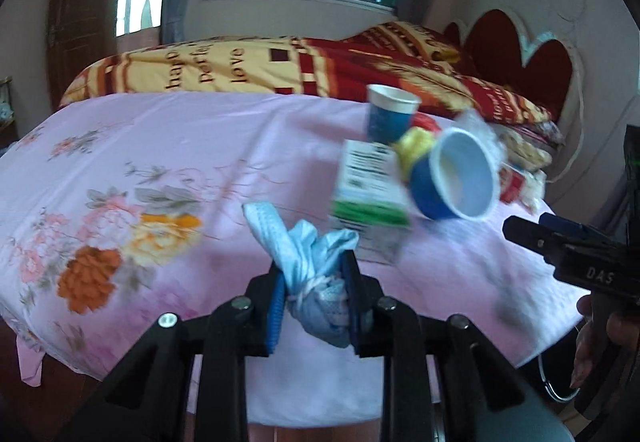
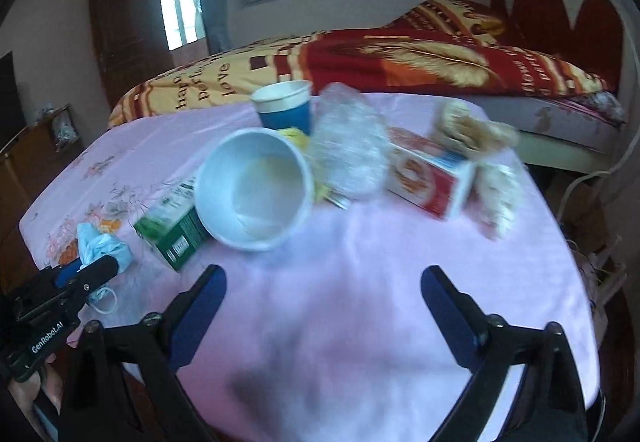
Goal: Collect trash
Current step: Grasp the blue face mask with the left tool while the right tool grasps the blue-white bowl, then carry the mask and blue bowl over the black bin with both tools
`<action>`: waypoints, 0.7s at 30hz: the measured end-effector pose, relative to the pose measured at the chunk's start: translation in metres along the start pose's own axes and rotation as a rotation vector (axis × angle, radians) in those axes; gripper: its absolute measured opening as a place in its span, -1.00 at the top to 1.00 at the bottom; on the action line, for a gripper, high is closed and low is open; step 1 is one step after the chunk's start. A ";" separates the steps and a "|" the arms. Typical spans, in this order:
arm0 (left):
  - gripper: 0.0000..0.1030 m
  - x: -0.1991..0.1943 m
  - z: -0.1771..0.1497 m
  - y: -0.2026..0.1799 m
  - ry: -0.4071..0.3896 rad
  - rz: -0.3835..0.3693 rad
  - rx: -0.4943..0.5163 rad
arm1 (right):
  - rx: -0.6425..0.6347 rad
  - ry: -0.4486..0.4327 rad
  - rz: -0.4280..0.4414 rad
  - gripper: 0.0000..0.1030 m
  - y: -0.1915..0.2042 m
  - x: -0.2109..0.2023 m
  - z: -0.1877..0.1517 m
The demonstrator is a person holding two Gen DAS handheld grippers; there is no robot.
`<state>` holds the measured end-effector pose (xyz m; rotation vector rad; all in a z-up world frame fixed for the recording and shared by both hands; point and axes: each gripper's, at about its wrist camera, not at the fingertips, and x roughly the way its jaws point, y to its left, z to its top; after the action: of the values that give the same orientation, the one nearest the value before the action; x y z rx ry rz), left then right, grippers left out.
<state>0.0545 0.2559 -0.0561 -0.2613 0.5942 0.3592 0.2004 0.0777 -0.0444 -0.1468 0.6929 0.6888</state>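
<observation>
My left gripper (image 1: 314, 262) is shut on a crumpled light-blue face mask (image 1: 300, 238), just above the pink cloth; the right wrist view shows it at the far left (image 2: 100, 266). The right gripper (image 2: 322, 274) stands open over bare cloth, nothing between its fingers. Beyond it lies a pile of trash: a blue-and-white paper bowl (image 2: 256, 190) on its side, a green-and-white carton (image 2: 176, 230), an upright blue paper cup (image 2: 284, 106), clear crumpled plastic (image 2: 348, 146), a red box (image 2: 428, 178) and pale wrappers (image 2: 472, 130).
A table under a pink floral cloth (image 1: 140, 146) bears everything. Behind it is a bed with a red-and-yellow quilt (image 1: 240, 66) and a red heart-shaped headboard (image 1: 520, 54). A wooden cabinet (image 2: 24, 170) stands at the left. A hand (image 1: 600, 338) holds the right gripper's handle.
</observation>
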 end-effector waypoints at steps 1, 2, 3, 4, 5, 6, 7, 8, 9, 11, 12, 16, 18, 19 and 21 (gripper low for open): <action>0.47 0.004 0.004 0.005 0.003 0.007 -0.002 | 0.002 0.007 0.002 -0.62 0.002 0.006 0.003; 0.47 0.007 0.008 0.010 0.004 0.014 -0.005 | 0.010 0.014 0.007 -0.58 0.003 0.015 0.007; 0.47 0.010 0.009 0.011 0.003 0.018 -0.006 | 0.020 0.017 0.011 -0.50 0.003 0.020 0.009; 0.47 0.012 0.011 0.013 0.001 0.021 -0.005 | 0.033 0.023 0.017 -0.45 0.003 0.026 0.012; 0.47 0.015 0.014 0.015 0.001 0.025 -0.002 | 0.041 0.029 0.023 -0.40 0.002 0.031 0.014; 0.47 0.018 0.016 0.015 0.001 0.026 -0.001 | 0.049 0.040 0.029 -0.23 0.002 0.038 0.016; 0.47 0.020 0.018 0.016 0.001 0.025 0.001 | 0.055 0.051 0.033 -0.06 0.002 0.044 0.018; 0.47 0.024 0.019 0.017 0.008 0.022 0.004 | 0.063 0.067 0.040 0.01 0.002 0.051 0.020; 0.47 0.028 0.020 0.015 0.020 0.018 0.008 | 0.068 0.078 0.043 0.16 0.001 0.055 0.020; 0.47 0.029 0.021 0.015 0.023 0.011 0.016 | 0.081 0.089 0.053 0.68 0.001 0.058 0.018; 0.47 0.028 0.021 0.014 0.015 0.010 0.019 | 0.087 0.079 0.064 0.76 0.000 0.056 0.016; 0.47 0.017 0.018 0.014 -0.011 -0.002 0.007 | 0.060 0.043 0.062 0.92 0.003 0.040 0.013; 0.47 0.014 0.018 0.012 -0.015 -0.010 0.005 | 0.061 0.038 0.061 0.93 0.001 0.034 0.011; 0.48 0.011 0.018 0.011 -0.019 -0.016 0.003 | 0.062 0.034 0.060 0.93 -0.001 0.031 0.011; 0.48 0.005 0.019 0.006 -0.030 -0.023 0.005 | 0.063 0.025 0.051 0.93 -0.005 0.022 0.008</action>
<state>0.0654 0.2686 -0.0448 -0.2574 0.5625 0.3391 0.2201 0.0889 -0.0527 -0.0806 0.7439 0.7139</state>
